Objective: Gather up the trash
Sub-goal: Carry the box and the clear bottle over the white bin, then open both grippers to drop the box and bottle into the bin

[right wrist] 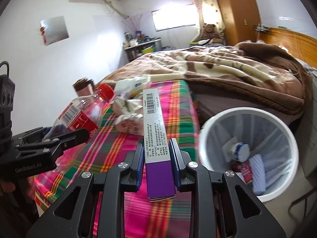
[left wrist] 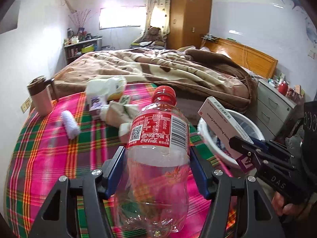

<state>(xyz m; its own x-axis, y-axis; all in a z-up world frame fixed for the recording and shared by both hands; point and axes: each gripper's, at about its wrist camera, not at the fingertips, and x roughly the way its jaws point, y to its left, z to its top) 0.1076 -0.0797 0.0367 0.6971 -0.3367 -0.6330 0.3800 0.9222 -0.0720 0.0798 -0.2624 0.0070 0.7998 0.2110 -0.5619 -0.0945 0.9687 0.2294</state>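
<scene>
The left gripper [left wrist: 157, 170] squeezes the middle of a light, bendy, empty clear plastic bottle with a red cap [left wrist: 158, 150], and the right gripper [right wrist: 157, 163] pinches a stiff, thin purple-and-white cardboard box [right wrist: 156, 138], with the white round bin [right wrist: 216, 119] just to its right.

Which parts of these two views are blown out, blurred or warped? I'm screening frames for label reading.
Left wrist view: the window is blown out, the tablecloth smears with motion blur, yet the bottle label stays legible; fisheye bends the room edges. Right wrist view: the window glares too, the box print is sharp, and the bin rim looks stretched.
</scene>
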